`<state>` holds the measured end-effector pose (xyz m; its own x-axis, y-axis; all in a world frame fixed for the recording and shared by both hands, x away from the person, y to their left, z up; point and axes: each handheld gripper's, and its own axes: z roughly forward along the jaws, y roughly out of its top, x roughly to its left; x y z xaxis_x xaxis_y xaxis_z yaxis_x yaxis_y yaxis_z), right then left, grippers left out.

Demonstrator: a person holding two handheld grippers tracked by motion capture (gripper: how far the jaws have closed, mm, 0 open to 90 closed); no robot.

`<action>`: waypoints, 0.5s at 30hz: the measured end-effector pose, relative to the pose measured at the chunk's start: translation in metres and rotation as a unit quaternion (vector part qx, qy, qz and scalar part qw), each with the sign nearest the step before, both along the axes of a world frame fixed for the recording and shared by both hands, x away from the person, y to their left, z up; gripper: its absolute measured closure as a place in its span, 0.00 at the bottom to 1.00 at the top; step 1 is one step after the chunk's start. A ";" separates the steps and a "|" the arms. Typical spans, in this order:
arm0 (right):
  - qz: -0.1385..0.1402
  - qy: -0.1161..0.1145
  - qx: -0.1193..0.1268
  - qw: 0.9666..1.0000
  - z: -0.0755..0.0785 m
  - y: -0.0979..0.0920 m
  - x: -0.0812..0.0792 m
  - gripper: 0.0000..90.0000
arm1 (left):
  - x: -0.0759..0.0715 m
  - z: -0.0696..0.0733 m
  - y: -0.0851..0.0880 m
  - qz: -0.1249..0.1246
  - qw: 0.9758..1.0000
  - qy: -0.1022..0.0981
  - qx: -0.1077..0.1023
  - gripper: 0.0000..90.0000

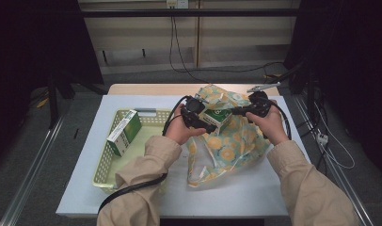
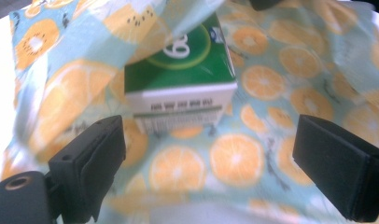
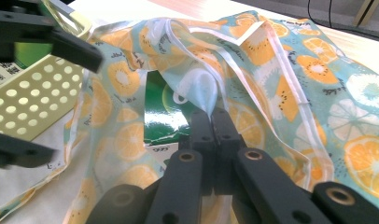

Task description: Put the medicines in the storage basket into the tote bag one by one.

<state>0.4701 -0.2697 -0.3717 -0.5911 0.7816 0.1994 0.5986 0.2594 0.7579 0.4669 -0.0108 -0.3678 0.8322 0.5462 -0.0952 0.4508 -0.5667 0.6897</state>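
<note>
Dark curtains and a pale wall are seen behind a white-covered table (image 1: 255,193), where a bagging job is under way. From the jaws outward: the right gripper (image 3: 211,122) is seen in its own view pressed shut on a bunched fold of the fruit-print bag (image 3: 290,79), pinched at the white-trimmed rim; this hold is judged to keep the bag's mouth lifted so that something can slide in. Just beyond those closed jaws, partly under the raised cloth, lies the green-and-white carton (image 3: 166,119).

The left gripper (image 2: 211,154) stands with its jaws wide apart and nothing between the pads; the carton (image 2: 180,79) lies ahead of them and apart from both, resting on the bag's orange-slice print with a flap of cloth draped over its far end (so it is judged to be released and about half inside).

Off to the side of the left gripper's open jaws, the right gripper view shows a perforated yellow-green basket (image 3: 36,88). What the gripper views leave out is supplied by the high view: both hands (image 1: 182,128) meet over the bag (image 1: 226,141), and a second green carton (image 1: 124,132) leans inside the basket (image 1: 104,169), presumably waiting its turn.
</note>
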 end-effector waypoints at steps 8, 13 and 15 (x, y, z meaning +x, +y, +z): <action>0.003 0.001 -0.007 1.000 -0.001 0.003 -0.003 1.00 | -0.017 0.011 0.028 -0.005 1.000 -0.007 0.013 0.10; 0.002 -0.001 -0.006 1.000 0.000 0.002 -0.005 1.00 | -0.023 0.015 0.044 -0.022 1.000 -0.003 0.003 0.10; 0.002 -0.002 -0.005 1.000 -0.001 0.002 -0.005 1.00 | -0.025 0.015 0.051 -0.020 1.000 -0.006 0.001 0.10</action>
